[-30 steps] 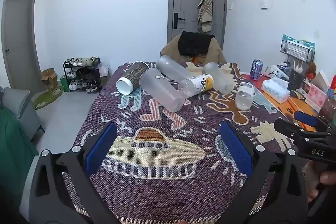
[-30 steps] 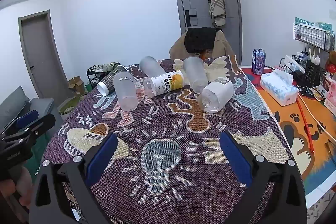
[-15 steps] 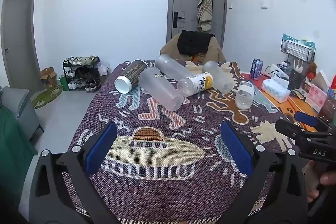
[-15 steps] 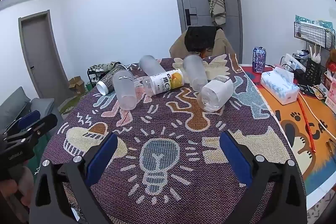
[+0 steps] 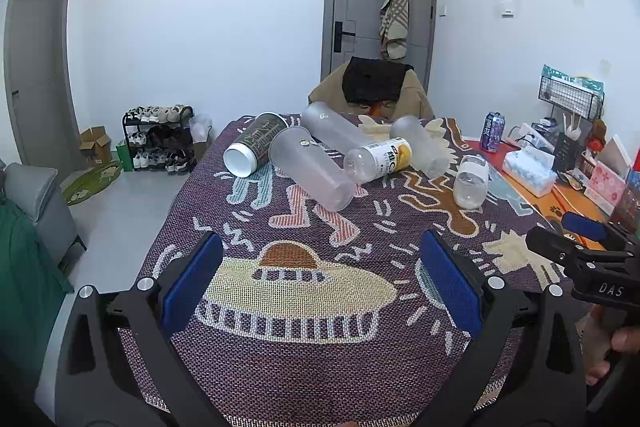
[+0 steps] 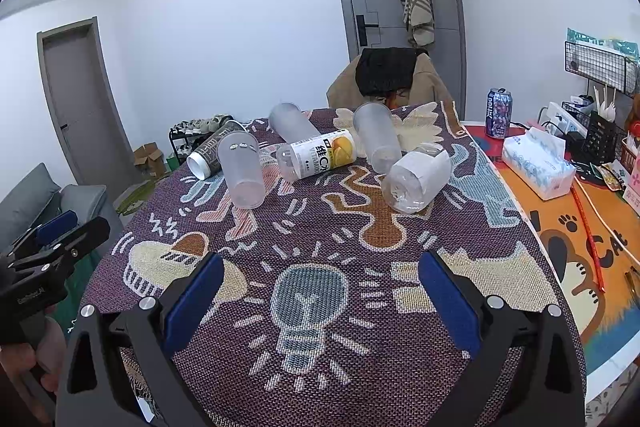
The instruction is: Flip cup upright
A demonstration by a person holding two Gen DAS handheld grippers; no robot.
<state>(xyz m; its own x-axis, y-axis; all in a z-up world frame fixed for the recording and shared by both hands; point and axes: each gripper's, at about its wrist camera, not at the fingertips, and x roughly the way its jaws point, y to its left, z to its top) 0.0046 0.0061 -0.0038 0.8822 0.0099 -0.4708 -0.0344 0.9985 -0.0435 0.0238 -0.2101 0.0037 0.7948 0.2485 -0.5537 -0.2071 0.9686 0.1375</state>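
Several cups and bottles lie on their sides on the patterned cloth. A frosted clear cup [image 5: 310, 169] [image 6: 241, 169] lies nearest on the left. Behind it lie a dark printed cup with a white rim [image 5: 256, 143] [image 6: 210, 153], a labelled vitamin bottle [image 5: 380, 159] [image 6: 318, 155], two more frosted cups [image 6: 376, 143] [image 6: 290, 121] and a white-sleeved clear bottle [image 5: 471, 181] [image 6: 416, 177]. My left gripper [image 5: 320, 279] is open and empty, short of the cups. My right gripper [image 6: 320, 287] is open and empty, also short of them.
The patterned cloth [image 6: 320, 247] covers the table. To the right are a tissue pack [image 6: 538, 163], a drink can [image 6: 498, 113], a wire rack [image 6: 600, 63] and an orange mat [image 6: 568, 239]. A draped chair [image 6: 390, 79] stands at the far end. A shoe rack [image 5: 160, 139] stands left.
Both grippers have drifted slightly; the cups and bottles have not moved. Both grippers stay open.
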